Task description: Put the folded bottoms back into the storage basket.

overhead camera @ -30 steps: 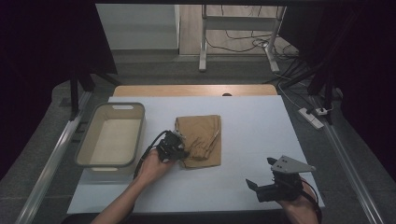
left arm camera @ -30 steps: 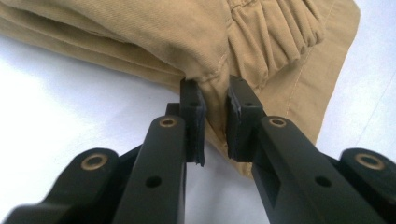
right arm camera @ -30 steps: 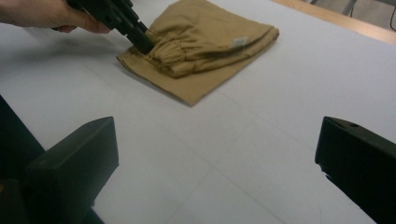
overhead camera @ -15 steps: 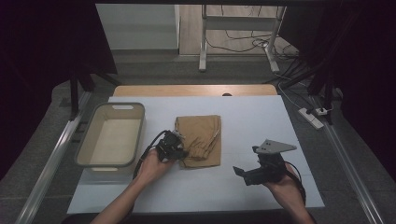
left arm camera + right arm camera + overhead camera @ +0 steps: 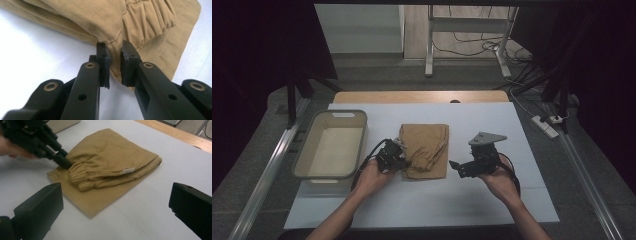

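Folded tan trousers (image 5: 424,150) lie mid-desk (image 5: 512,200), right of the beige bin (image 5: 332,150). The left claw (image 5: 404,163) is clamped on their near left edge; the left gripper view shows the fabric (image 5: 140,27) pinched between the pads beside the gathered waistband, a detail too small from above. The right claw (image 5: 454,165) hangs right of the trousers, its jaws spread wide, nothing between them.
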`<state>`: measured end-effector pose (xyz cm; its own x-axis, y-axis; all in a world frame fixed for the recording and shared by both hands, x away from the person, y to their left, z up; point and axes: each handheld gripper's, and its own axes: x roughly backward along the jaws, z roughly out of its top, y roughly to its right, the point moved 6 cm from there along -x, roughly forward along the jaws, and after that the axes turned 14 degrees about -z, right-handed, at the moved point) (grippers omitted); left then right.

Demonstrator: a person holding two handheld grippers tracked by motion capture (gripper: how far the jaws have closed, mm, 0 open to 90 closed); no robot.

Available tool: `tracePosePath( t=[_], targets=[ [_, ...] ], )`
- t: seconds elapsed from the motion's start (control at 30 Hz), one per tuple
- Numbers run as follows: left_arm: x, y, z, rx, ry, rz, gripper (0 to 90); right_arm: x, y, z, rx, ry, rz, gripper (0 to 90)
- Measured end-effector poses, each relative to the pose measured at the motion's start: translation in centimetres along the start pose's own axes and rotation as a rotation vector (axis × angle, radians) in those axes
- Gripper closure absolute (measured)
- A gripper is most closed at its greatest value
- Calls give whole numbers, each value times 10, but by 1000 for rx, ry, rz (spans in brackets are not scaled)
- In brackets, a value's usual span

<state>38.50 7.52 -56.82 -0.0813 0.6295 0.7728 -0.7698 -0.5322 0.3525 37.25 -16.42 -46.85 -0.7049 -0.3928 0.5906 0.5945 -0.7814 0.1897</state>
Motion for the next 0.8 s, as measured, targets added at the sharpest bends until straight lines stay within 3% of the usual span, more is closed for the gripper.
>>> tracePosePath(
  t=[0.13, 0.3, 0.47, 0.6, 0.8],
  targets=[
    [-2, 0, -2, 14, 35, 2, 777, -19, 5, 8, -22, -8, 6, 0],
    [-4, 0, -3, -22, 48, 15, 771, -40, 8, 15, -30, -23, 10, 0],
    [-4, 1, -4, -31, 59, 28, 771, -61, 12, 24, -31, -42, 3, 0],
    [-5, 2, -4, -51, 65, 35, 769, -77, 18, 28, -40, -64, -19, 0],
    [-5, 1, -4, -33, 63, 28, 769, -104, 33, 28, -65, -114, -80, 0]
  ],
)
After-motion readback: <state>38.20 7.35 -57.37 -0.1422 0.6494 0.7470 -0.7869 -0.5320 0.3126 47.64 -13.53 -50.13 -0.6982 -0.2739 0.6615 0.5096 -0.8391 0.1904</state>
